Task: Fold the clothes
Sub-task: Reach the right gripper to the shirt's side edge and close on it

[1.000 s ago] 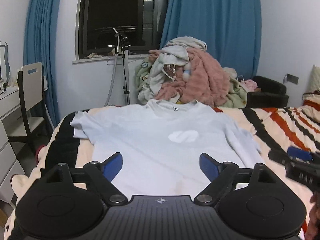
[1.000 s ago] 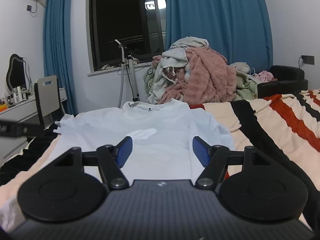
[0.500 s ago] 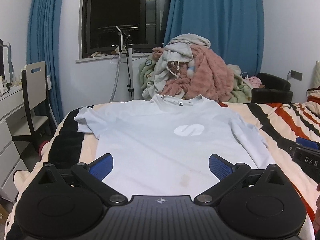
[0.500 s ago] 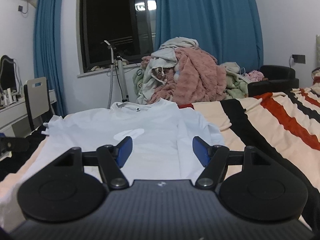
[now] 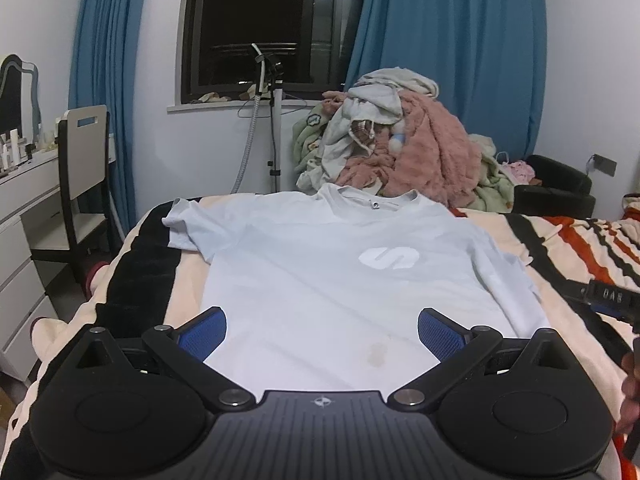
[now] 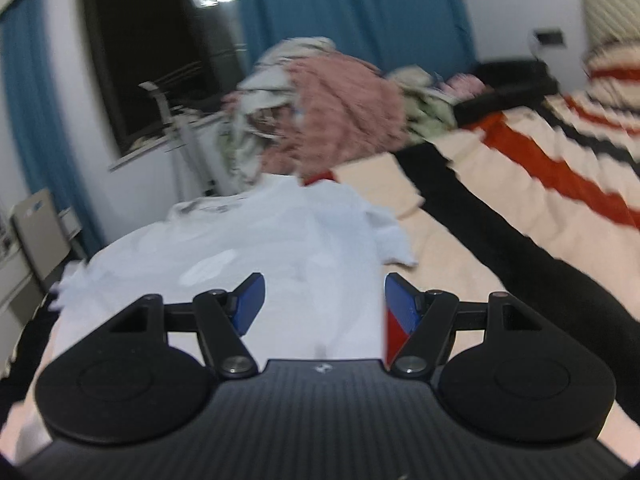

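Item: T-shirt [image 5: 320, 280], flat, collar far end (hem nearest); L gripper [image 5: 322, 330] wide open, R gripper [image 6: 324, 300] part-open, both empty, over hem.

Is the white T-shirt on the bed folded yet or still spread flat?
Spread flat. The white T-shirt lies face up on the bed, both sleeves out, collar and logo showing.
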{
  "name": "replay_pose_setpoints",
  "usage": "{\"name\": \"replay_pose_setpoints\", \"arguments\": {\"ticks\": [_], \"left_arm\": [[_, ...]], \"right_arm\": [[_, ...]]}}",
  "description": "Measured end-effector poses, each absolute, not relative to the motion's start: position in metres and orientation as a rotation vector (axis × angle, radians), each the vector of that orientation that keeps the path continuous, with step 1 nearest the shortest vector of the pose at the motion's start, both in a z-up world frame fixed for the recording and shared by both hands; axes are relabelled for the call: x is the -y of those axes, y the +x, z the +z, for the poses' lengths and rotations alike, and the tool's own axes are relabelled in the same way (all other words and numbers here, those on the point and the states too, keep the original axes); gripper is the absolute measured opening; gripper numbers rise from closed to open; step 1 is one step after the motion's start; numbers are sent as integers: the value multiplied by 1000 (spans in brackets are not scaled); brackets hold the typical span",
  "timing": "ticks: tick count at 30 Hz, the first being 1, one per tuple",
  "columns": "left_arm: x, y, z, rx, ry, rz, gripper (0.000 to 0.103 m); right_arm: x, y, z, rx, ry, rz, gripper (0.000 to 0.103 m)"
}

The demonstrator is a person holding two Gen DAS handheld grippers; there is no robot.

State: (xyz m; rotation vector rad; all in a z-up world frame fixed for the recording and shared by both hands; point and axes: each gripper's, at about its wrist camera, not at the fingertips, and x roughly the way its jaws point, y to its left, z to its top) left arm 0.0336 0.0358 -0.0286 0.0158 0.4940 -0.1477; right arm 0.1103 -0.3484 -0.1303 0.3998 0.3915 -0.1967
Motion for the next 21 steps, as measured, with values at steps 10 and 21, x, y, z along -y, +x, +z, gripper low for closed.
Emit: {"name": "replay_pose_setpoints", "arguments": {"ticks": [10,21], "left_arm": [[-26,47,-38,-521,5,-131,103],[-19,74,-53,-566,-51,-176,103]], "right_arm": [[458,174,-189,-395,864,-197,70],[474,258,-226,-429,832,-120,64]]}}
